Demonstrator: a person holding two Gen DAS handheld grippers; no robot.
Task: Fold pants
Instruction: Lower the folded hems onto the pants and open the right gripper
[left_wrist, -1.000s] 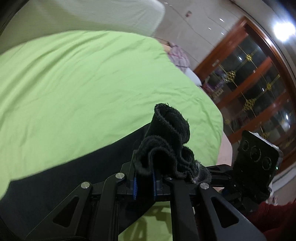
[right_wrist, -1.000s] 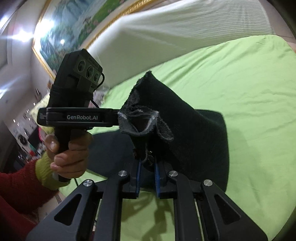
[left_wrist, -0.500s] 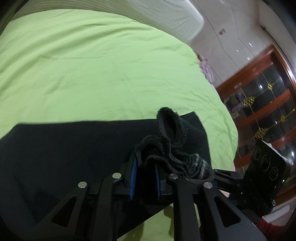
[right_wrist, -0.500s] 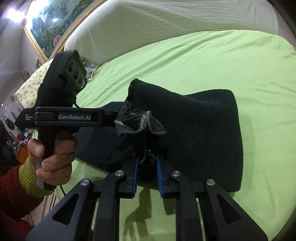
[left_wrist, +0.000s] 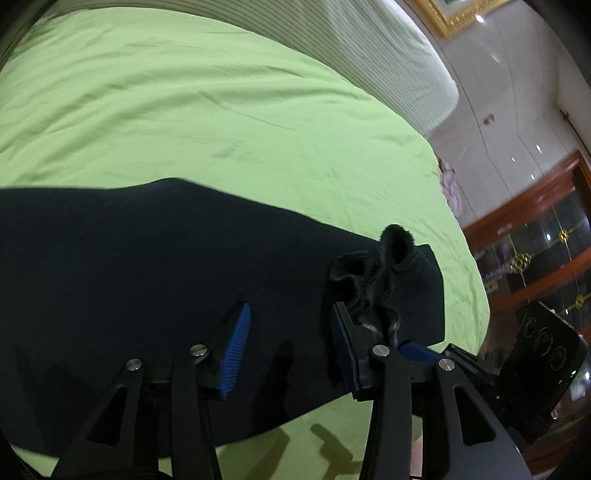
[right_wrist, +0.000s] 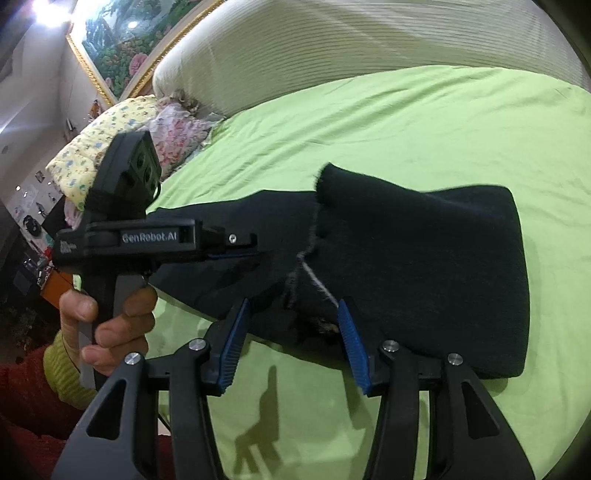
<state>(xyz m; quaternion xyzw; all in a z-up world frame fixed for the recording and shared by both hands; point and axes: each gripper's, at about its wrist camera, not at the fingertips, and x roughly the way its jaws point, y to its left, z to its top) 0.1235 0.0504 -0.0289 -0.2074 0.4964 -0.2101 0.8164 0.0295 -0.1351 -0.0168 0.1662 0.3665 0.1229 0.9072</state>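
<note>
The black pants (left_wrist: 129, 266) lie folded on the green bed sheet (left_wrist: 184, 110). My left gripper (left_wrist: 291, 343) is open just above the pants, with a bunched hem (left_wrist: 373, 273) resting against its right finger. My right gripper (right_wrist: 291, 343) is open over the near edge of the pants (right_wrist: 424, 266), where a raised fold stands up. The left gripper's body (right_wrist: 147, 240) shows in the right wrist view, held by a hand, its fingers over the pants. Neither gripper holds the cloth.
A white ribbed headboard (right_wrist: 332, 55) runs along the far side of the bed. Flowered pillows (right_wrist: 122, 136) lie at the bed's corner. A wooden glass-door cabinet (left_wrist: 535, 240) stands beyond the bed's edge. The right gripper's body (left_wrist: 543, 350) is close on the left gripper's right.
Both grippers were shut on bunched black cloth; both have opened and let it go. The pants have dropped flat onto the sheet, folded over.
</note>
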